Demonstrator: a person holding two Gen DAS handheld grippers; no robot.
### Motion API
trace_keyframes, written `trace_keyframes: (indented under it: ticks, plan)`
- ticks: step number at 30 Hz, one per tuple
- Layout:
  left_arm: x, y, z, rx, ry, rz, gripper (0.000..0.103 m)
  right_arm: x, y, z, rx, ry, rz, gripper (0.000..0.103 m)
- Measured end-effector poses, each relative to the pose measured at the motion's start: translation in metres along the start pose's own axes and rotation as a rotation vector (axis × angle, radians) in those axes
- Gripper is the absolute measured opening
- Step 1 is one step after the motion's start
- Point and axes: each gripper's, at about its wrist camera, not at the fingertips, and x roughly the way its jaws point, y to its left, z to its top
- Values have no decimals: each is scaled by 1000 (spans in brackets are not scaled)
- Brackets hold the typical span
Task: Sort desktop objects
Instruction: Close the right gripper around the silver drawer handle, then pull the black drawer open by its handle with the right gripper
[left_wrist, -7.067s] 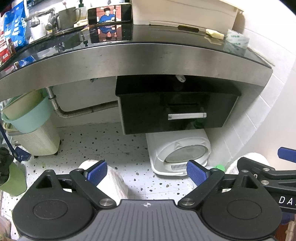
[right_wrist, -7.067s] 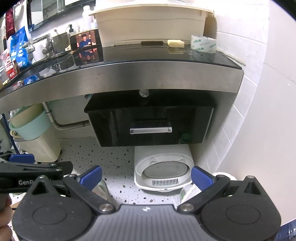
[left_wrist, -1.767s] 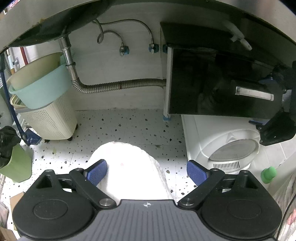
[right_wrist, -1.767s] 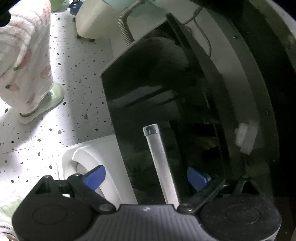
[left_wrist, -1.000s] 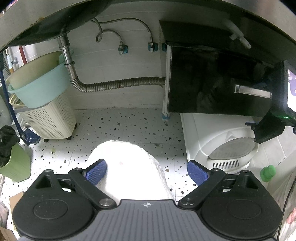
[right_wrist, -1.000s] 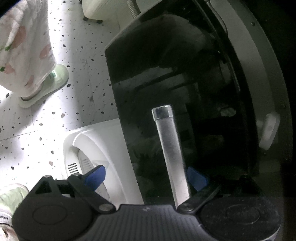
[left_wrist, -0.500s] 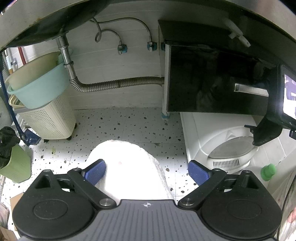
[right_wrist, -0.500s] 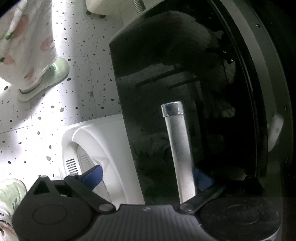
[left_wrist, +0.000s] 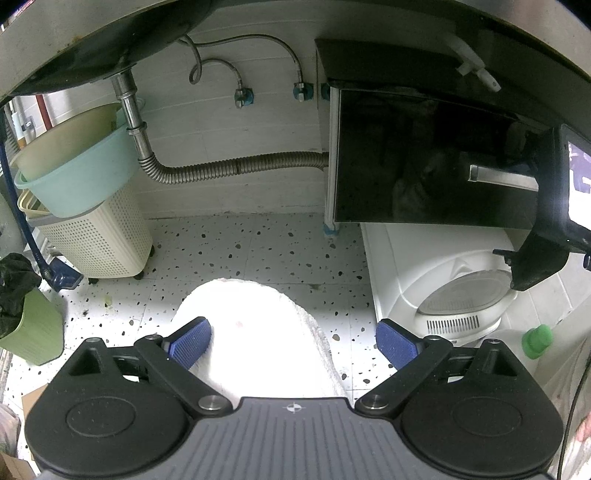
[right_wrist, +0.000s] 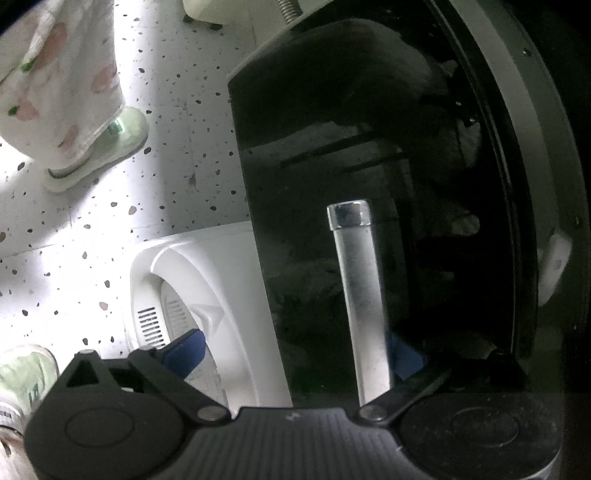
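My right claw (right_wrist: 291, 350) is spread wide, rolled on its side and pushed right up to the glossy black drawer (right_wrist: 332, 184) under the table. The silver bar handle (right_wrist: 360, 295) of that drawer runs lengthwise through the gap between my blue pads (right_wrist: 184, 349), lying close to the far pad, which sits behind it against the dark panel; I cannot tell whether that pad touches the bar. Nothing is clamped. The near pad hangs over the white domed appliance (right_wrist: 207, 280) on the speckled floor (right_wrist: 166, 110), and a person's patterned trouser leg (right_wrist: 62, 74) and pale green shoe (right_wrist: 107, 147) stand at the upper left.

My left claw (left_wrist: 293, 341) is also wide apart and empty, held low over a bright white fabric shape (left_wrist: 258, 332) that fills the space between its pads without being gripped. From here the drawer (left_wrist: 424, 158) is at the right with its handle (left_wrist: 502, 177) running into the body of my right tool (left_wrist: 546, 206). Off to the left are a teal basin (left_wrist: 81, 173) stacked on a cream perforated basket (left_wrist: 99, 236), a corrugated metal drain hose (left_wrist: 229, 168), and a green bin (left_wrist: 29, 325).
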Motion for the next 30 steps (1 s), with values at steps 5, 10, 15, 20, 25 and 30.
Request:
trace_keyframes:
  ticks: [5, 10, 15, 20, 25, 30]
  plan:
    - [0, 2, -1, 3, 0, -2, 97, -1, 0, -1, 2, -6, 7, 103]
    - [0, 1, -1, 5, 0, -1, 97, -5, 3, -3, -14, -13, 9, 103]
    - [0, 2, -1, 4, 1, 0, 97, -8, 5, -5, -11, -24, 13, 103]
    - [0, 1, -1, 6, 1, 2, 97, -11, 6, -6, -16, -31, 18, 103]
    - [1, 1, 0, 7, 2, 3, 97, -14, 7, -9, -16, -43, 26, 103]
    - [1, 2, 0, 7, 2, 3, 97, -16, 6, -9, -16, -44, 30, 103]
